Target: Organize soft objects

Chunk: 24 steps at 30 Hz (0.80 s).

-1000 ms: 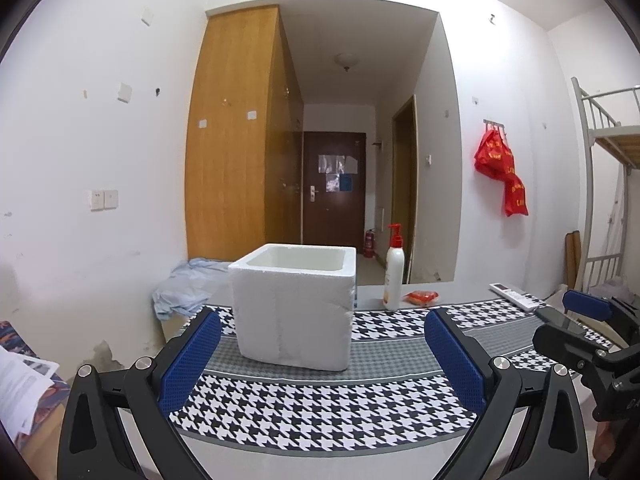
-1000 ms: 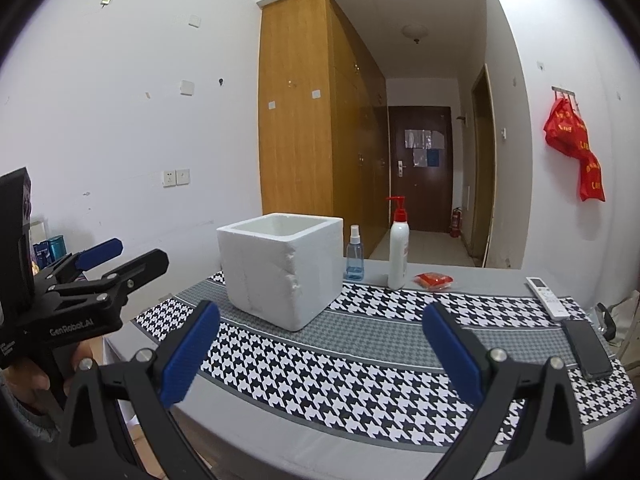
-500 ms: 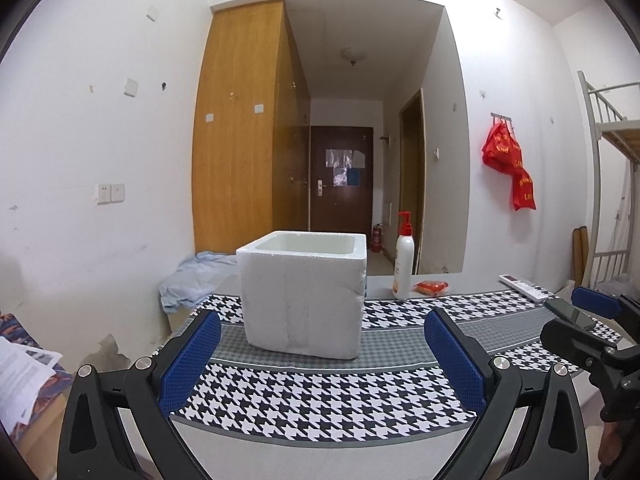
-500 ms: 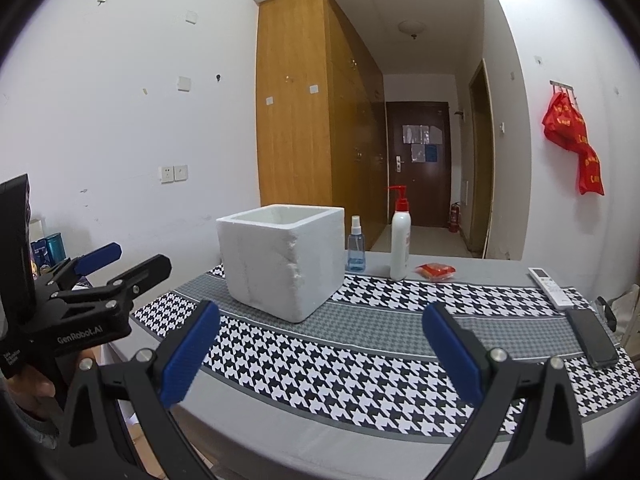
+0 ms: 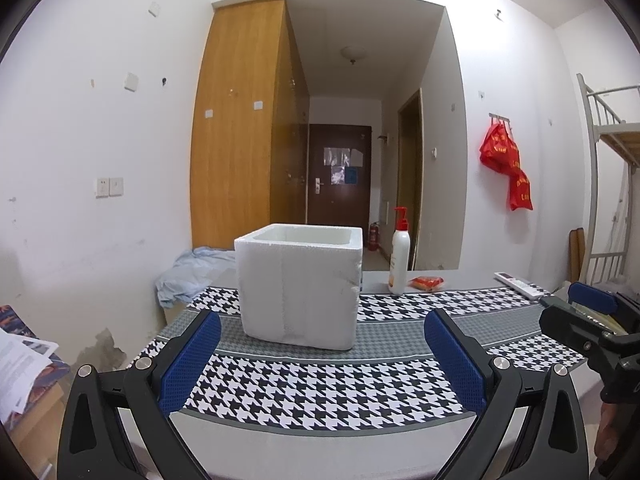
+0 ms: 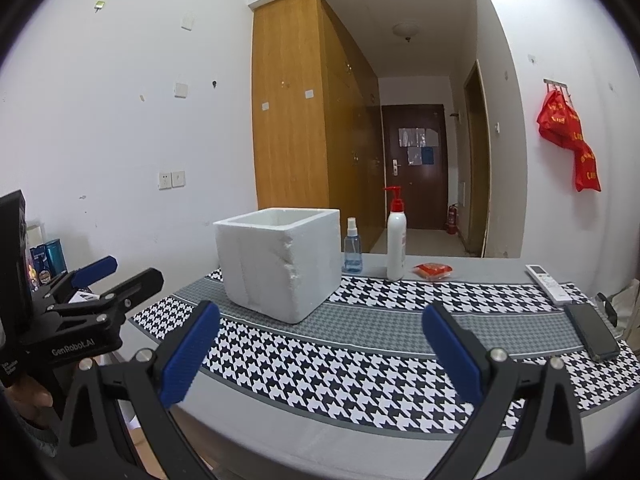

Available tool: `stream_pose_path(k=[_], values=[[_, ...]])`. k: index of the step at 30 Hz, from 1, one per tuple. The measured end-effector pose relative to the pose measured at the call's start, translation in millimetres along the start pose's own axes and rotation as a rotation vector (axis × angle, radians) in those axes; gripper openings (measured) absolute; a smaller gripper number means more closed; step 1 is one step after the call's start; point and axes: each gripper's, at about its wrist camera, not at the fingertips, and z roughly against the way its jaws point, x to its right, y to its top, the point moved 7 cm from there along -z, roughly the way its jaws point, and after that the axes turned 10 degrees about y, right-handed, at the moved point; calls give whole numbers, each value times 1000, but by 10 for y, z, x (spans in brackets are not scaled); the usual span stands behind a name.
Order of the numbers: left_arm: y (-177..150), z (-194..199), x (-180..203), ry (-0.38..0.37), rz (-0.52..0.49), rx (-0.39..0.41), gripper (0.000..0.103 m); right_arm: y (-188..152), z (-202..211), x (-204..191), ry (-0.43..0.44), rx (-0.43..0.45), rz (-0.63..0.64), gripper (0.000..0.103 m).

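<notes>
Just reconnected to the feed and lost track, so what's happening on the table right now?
Nothing is being handled yet. A person holds both grippers over the near edge of the table: the left gripper and right gripper are open and empty. A white square foam box sits open-topped on the black-and-white houndstooth cloth. A small orange-red packet lies beyond, beside the white pump bottle.

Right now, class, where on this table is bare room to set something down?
Free: the houndstooth cloth between the foam box and the phone, and its near strip. Crowded: the back edge, with spray bottle, pump bottle, red packet and remote.
</notes>
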Motion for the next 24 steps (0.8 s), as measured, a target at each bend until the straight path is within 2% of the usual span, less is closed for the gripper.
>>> stream_pose_path(k=[8, 24], values=[[-64, -9, 1, 1, -16, -10, 102, -100, -68, -10, 6, -30, -9, 102], [-83, 0, -4, -2, -25, -21, 102, -92, -64, -1, 3, -32, -6, 102]])
